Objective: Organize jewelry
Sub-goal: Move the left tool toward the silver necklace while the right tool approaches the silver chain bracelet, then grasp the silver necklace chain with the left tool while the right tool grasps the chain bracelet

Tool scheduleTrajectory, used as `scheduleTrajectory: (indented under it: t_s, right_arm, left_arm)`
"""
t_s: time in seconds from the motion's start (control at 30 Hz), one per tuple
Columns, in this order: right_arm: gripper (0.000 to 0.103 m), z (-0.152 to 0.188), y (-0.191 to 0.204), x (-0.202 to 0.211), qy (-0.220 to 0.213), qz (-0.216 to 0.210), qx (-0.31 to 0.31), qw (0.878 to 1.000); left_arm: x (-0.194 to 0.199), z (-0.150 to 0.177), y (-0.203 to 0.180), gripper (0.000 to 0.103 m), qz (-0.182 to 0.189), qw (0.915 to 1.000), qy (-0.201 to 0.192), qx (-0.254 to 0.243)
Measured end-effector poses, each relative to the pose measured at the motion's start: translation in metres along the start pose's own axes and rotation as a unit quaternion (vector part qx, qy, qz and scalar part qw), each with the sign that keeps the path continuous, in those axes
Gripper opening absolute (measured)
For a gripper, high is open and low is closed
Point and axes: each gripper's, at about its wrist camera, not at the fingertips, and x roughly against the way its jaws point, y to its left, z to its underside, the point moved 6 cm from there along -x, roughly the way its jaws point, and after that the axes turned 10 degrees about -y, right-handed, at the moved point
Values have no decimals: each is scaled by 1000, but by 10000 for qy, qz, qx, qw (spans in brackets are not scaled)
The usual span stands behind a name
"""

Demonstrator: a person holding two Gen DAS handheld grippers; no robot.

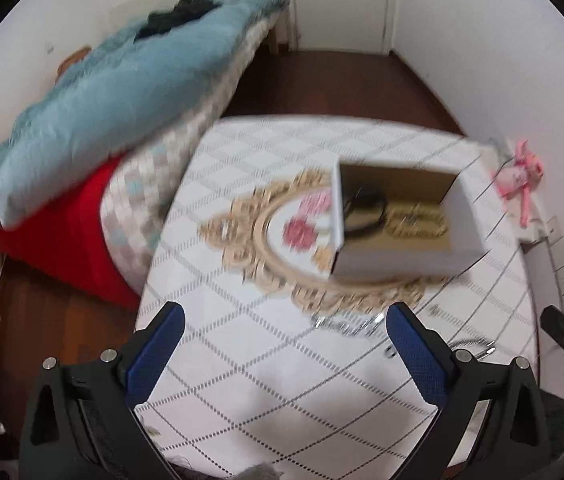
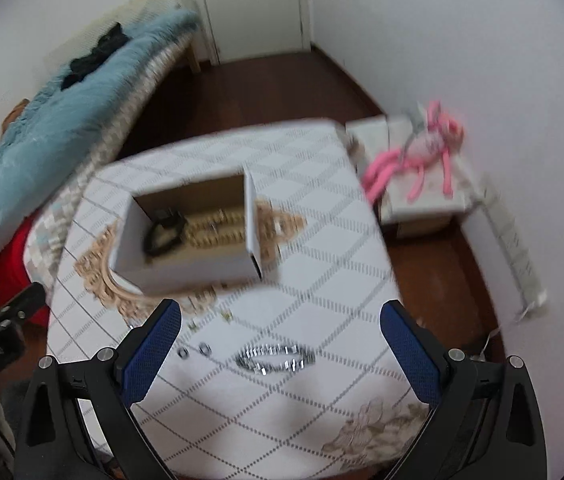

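We hover both hand-held grippers, right [image 2: 281,338] and left [image 1: 284,340], jaws wide, empty. Next, in our judgement: right descends onto silver bracelet [image 2: 275,357] near table [image 2: 322,280] edge, carries to far box [image 2: 186,268].

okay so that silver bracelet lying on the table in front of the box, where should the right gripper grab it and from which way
Come straight down from above with the right gripper, which is open and nearest. The bracelet lies flat as a long oval loop on the table, so pinch across one long side of the band, one finger inside the loop and one outside. A side approach would probably just push it along. Blur hides any clasp.
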Motion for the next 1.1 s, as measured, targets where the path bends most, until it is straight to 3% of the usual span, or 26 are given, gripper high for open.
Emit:
scheduleTrajectory:
  t_s: [0.2,0.47,0.63,0.77,0.87,1.03,1.1]
  right_arm:
    - [75,56,-33,-59,677,110,-421,9968]
    - [61,87,-38,-92,872,131,-541,9946]
    - [50,87,-28,-98,702,338,-274,9966]
    - [11,85,-17,-100,488,525,116,9974]
    - [10,84,-5,-102,448,384,242,9980]
    - [10,62,4,-84,9,128,-4,9999]
    - [10,55,3,-81,-45,67,-73,9999]
  left_arm:
    - [-45,44,13,102,-139,9986,501,71]
    - [-72,70,24,102,-115,9969,766,127]
    - [-76,72,24,102,-44,9970,769,89]
    - [-80,70,22,102,48,9970,769,79]
    - [-86,67,20,101,160,9969,773,41]
    - [-93,60,8,100,422,9960,787,-27]
    - [-99,58,2,93,622,9942,880,56]
